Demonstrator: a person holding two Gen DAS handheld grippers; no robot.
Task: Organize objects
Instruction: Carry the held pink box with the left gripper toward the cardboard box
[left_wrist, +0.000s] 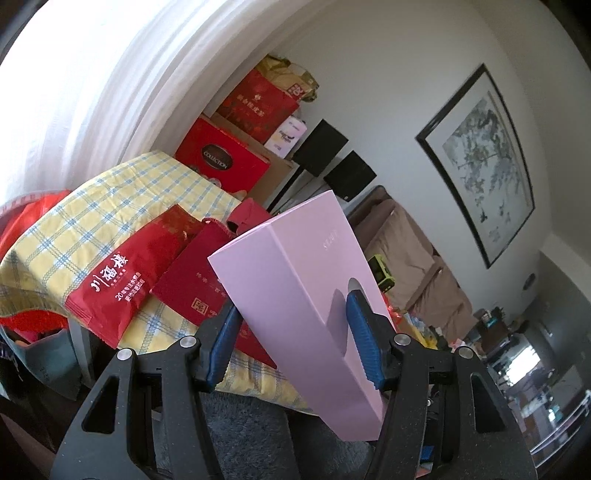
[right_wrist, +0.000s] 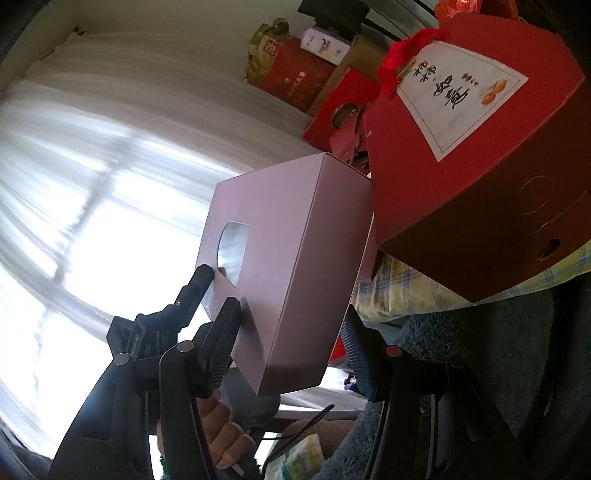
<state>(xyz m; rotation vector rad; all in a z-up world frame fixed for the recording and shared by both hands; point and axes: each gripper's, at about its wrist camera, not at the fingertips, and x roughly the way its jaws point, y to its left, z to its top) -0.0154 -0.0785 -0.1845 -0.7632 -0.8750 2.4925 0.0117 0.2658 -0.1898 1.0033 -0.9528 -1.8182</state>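
I hold the pink box (left_wrist: 314, 295) up in the air with both my left claw (left_wrist: 291, 339) and my right claw (right_wrist: 291, 354), and next I must find its spot.

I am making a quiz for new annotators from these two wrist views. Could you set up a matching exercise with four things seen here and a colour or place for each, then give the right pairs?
Things:
1. slim box
2. framed picture
3. large red box
4. checked cloth

Descriptions:
A. hangs on the white wall
B. yellow with blue lines, under the red bags
C. pink, between the pads of the left gripper
D. bears a white label with black brush writing

Pairs: 1-C, 2-A, 3-D, 4-B
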